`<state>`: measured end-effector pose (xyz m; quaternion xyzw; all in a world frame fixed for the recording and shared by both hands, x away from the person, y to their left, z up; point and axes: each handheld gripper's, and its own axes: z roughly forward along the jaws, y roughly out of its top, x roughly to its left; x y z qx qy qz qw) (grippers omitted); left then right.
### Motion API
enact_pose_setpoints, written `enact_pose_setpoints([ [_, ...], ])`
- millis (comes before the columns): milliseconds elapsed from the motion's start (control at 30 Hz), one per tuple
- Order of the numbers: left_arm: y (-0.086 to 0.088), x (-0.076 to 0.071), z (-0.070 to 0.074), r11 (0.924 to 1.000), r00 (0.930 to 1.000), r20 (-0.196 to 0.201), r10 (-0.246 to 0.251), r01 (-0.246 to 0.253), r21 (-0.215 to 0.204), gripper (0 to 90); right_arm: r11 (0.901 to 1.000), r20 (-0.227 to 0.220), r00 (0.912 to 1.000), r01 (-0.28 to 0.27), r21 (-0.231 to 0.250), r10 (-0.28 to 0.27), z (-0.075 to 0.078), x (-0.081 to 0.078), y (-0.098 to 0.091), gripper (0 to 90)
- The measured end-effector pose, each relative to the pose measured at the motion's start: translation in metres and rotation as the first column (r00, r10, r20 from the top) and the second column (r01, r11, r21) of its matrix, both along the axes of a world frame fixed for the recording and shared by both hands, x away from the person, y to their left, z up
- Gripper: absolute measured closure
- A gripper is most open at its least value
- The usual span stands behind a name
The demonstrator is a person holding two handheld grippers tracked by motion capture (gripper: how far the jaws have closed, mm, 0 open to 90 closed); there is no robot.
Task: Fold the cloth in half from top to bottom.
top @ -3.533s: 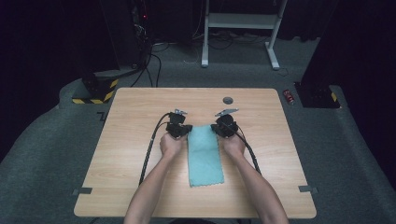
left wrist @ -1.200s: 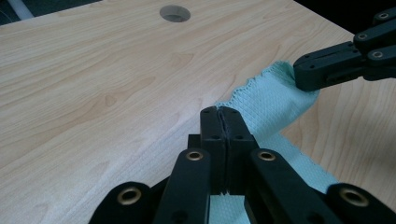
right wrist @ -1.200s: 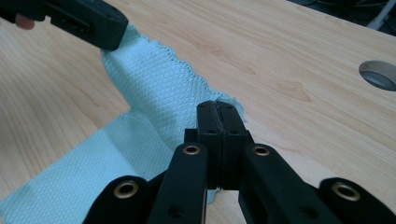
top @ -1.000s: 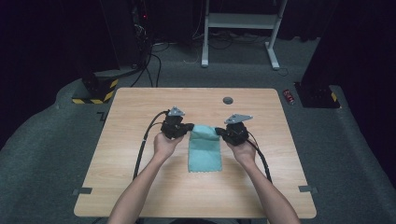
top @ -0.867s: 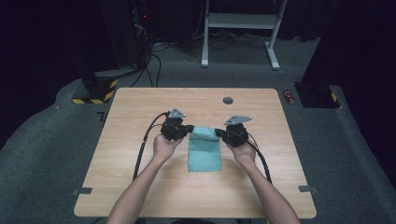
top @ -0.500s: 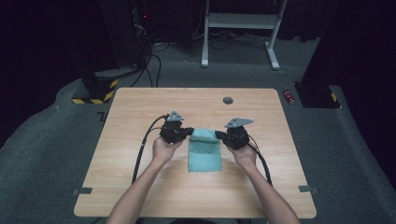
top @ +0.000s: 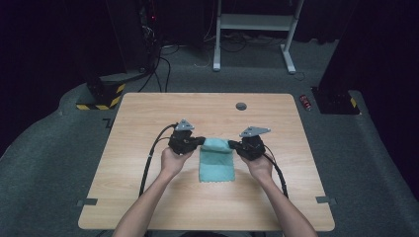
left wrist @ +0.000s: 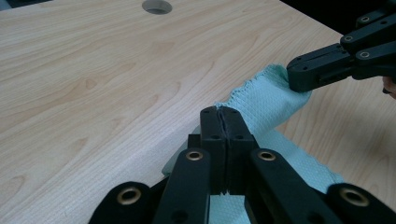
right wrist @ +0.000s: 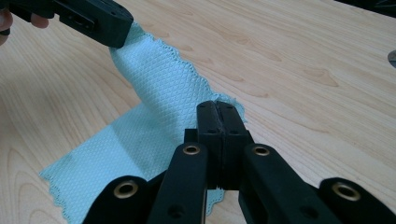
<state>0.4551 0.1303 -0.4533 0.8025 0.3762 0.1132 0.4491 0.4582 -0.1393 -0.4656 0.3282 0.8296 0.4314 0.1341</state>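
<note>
Pale wood table (top: 148, 197) stands on grey carpet, dark room behind. On it lies a teal cloth (top: 217, 165), its far edge lifted and doubled toward the person, its near part flat on the wood. That raised edge runs from one pair of fingers to the other. The left gripper (top: 201, 141) pinches the cloth's left far corner, its fingers (left wrist: 212, 126) pressed together on the fabric. The right gripper (top: 232, 144) pinches the right far corner, its fingers (right wrist: 210, 122) likewise clamped on the weave. Below both fingertips the cloth drapes down to the table. A round hole (top: 241, 105) sits in the table beyond the grippers.
</note>
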Motion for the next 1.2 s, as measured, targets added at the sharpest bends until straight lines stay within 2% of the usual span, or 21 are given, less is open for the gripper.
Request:
enact_pose_setpoints([
  [300, 0.001, -0.012, -0.005, 0.9999, 1.0000, 0.001, -0.007, 0.007, -0.009, 88.9, 0.9999, -0.004, 0.9999, -0.015, 0.007, 0.015, -0.003, -0.009, -0.002, 89.8],
  [833, 0.000, -0.021, -0.015, 0.9999, 0.9999, -0.003, -0.016, 0.016, -0.005, 88.9, 0.9996, -0.026, 0.9993, -0.027, 0.013, 0.027, -0.013, -0.018, -0.004, 89.8],
  [1200, -0.004, -0.028, -0.027, 0.9987, 0.9995, -0.002, -0.031, 0.031, 0.040, 89.0, 0.9995, -0.051, 0.9982, -0.031, -0.003, 0.031, -0.027, -0.022, -0.005, 89.7],
])
